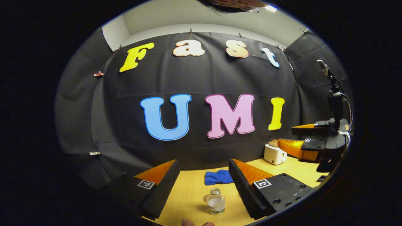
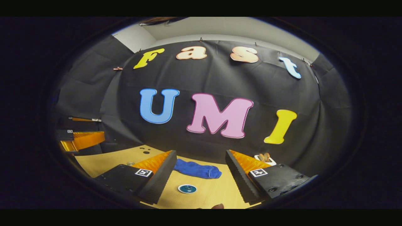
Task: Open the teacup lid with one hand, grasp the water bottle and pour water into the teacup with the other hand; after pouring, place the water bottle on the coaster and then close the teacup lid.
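In the left gripper view, a small clear water bottle (image 1: 216, 201) stands upright on the wooden table (image 1: 191, 188), holding a little water. It is just ahead of my left gripper (image 1: 203, 164), which is open and holds nothing. A tan coaster (image 1: 205, 198) lies flat just behind the bottle on its left. In the right gripper view, a round teal thing with a pale rim (image 2: 187, 188) sits on the table between the fingers of my open right gripper (image 2: 200, 155). I cannot tell whether it is the teacup's lid. The right gripper (image 1: 314, 141) also hangs above the table's right side.
A crumpled blue cloth (image 1: 219, 176) (image 2: 198, 169) lies near the back wall. A white toaster (image 1: 274, 153) (image 2: 265, 158) with bread in it stands at the back right. The left gripper (image 2: 78, 138) shows far left in the right gripper view.
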The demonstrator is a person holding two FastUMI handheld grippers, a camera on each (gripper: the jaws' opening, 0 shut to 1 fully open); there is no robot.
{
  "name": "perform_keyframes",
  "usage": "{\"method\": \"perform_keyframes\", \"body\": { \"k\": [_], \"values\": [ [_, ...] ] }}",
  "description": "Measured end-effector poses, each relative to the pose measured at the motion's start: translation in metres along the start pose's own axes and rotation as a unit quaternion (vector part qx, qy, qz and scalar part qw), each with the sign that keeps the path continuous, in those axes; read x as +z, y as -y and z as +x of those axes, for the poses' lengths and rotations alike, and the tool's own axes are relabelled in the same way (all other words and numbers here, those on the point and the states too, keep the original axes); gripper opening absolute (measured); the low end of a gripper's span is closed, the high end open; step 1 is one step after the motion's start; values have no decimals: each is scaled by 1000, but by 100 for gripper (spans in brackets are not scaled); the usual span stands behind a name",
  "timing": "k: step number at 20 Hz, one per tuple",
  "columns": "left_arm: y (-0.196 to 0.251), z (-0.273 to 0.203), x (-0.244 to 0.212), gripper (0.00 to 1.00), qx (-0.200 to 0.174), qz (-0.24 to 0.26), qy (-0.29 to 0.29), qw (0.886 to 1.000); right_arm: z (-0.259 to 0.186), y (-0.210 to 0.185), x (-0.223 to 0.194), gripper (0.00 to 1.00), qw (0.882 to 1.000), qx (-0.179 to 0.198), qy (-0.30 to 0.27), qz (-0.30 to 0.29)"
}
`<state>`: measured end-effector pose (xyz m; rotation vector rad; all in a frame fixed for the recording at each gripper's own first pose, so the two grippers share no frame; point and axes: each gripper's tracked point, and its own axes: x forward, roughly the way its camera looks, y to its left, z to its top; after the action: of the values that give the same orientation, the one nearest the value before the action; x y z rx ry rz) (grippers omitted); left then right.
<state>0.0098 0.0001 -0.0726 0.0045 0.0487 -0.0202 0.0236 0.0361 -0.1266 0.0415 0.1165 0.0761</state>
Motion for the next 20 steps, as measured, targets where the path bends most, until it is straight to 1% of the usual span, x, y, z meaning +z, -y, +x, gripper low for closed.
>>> {"method": "perform_keyframes", "body": {
  "k": [3, 7, 8, 9, 11, 12, 13, 15, 17, 18, 19, 20],
  "values": [
    [2, 14, -34, 98, -3, -3, -6, 1000, 12, -4, -43, 96, 1000, 6, -11, 6],
    [5, 27, -89, 98, 7, -3, -14, 1000, 30, -12, -103, 96, 999, 12, -26, 14],
    [7, 29, -103, 100, 8, 0, -18, 1000, 35, -13, -119, 96, 999, 14, -33, 17],
    [9, 31, -116, 98, 9, 4, -20, 1000, 39, -15, -134, 96, 999, 16, -37, 18],
    [12, 32, -141, 100, 8, 5, -28, 1000, 50, -18, -160, 96, 999, 20, -44, 19],
    [14, 32, -151, 100, 7, 3, -32, 999, 55, -20, -172, 96, 998, 23, -47, 19],
    [15, 33, -162, 98, 7, 0, -37, 999, 61, -23, -184, 96, 998, 27, -51, 17],
    [17, 34, -181, 98, 8, -5, -46, 999, 70, -28, -207, 95, 997, 35, -62, 11],
    [17, 33, -192, 98, 12, -9, -50, 999, 78, -32, -228, 92, 996, 42, -79, 12],
    [16, 34, -196, 98, 14, -9, -52, 999, 81, -34, -237, 87, 995, 45, -89, 15],
    [16, 35, -199, 98, 15, -8, -54, 998, 83, -35, -246, 84, 994, 46, -97, 18],
    [16, 36, -204, 98, 15, -7, -56, 998, 85, -36, -254, 77, 993, 46, -105, 19]
  ]
}}
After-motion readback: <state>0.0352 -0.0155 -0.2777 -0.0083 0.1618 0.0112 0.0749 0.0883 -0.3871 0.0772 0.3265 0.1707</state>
